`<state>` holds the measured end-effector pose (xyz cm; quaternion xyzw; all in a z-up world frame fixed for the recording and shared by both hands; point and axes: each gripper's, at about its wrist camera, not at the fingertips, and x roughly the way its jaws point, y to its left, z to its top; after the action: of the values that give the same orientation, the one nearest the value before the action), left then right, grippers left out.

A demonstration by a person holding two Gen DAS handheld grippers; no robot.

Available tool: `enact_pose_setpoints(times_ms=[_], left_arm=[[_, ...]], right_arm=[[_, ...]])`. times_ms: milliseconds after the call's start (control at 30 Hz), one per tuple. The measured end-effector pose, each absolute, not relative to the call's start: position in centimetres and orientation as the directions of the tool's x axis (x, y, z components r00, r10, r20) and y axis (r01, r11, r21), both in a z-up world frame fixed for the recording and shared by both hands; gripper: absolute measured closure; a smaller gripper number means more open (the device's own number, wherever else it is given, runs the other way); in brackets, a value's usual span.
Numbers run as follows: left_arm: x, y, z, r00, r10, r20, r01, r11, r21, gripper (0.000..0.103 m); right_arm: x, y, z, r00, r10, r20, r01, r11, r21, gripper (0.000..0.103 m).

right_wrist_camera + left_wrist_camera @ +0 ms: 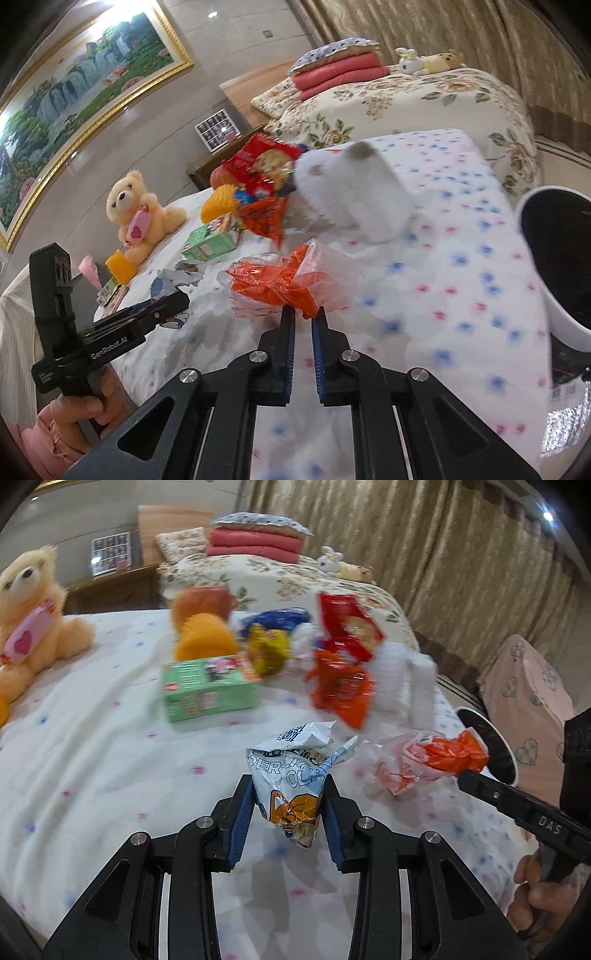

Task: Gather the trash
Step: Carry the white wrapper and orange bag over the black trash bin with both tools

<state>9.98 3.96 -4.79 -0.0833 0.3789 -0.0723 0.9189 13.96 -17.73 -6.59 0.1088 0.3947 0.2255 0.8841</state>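
Note:
My left gripper (288, 781) is shut on a crumpled white-and-blue wrapper (291, 760), held just above the white dotted bedspread (92, 738). My right gripper (303, 312) is shut on an orange-and-clear plastic wrapper (280, 280), which hangs over the bed to the right of the left one. In the left wrist view the right gripper (461, 775) and its orange wrapper (443, 755) sit just in front of a white bin with a black inside (495, 746). The same bin (565, 317) stands at the bed's right edge.
More litter lies farther back on the bed: a red packet (347, 627), an orange packet (340, 683), a green box (210, 686), a yellow packet (266, 646). A teddy bear (29, 602) sits at the left, a white plush (354, 192) near the packets. A second bed stands behind.

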Motion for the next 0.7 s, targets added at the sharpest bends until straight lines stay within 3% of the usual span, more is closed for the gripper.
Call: enact_pose_setpoints(times_ms=[700], left_arm=[[10.7, -8.6, -3.8, 0.641, -0.328, -0.693, 0.283, 0.941, -0.184, 0.069]], right_arm=[[12.1, -30.0, -6.2, 0.692, 0.386, -0.61, -0.136, 0.9, 0.415, 0.094]])
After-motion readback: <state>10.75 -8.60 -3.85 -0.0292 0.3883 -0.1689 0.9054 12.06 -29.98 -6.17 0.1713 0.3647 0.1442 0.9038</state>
